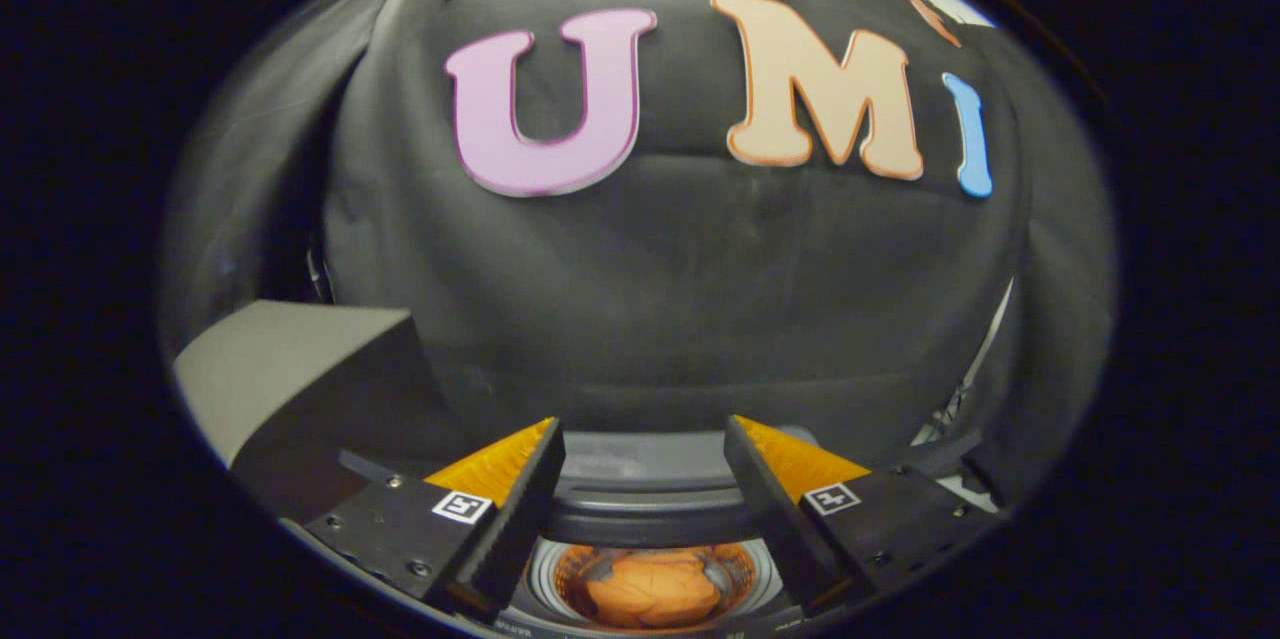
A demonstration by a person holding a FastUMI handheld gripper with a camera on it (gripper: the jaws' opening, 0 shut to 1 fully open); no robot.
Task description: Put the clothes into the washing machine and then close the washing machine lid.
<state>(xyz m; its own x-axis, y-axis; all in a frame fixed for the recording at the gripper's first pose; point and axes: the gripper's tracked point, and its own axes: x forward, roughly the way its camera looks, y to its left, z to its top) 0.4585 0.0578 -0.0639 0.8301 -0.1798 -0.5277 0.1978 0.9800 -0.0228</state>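
- The gripper [645, 439] hangs over the washing machine with its fingers spread wide, nothing between them.
- Below the gap, the round open drum of the washing machine [655, 529] holds a crumpled orange cloth [655, 591], which lies inside, apart from the fingers.
- A grey box-shaped block [290, 369] stands left of the washing machine.
- Behind the washing machine hangs the black cloth wall [680, 269].

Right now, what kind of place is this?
Probably a staged laundry booth, not a real home. A washing machine sits below the open jaws, orange clothes lie in its drum, and black cloth hangs as the wall behind.
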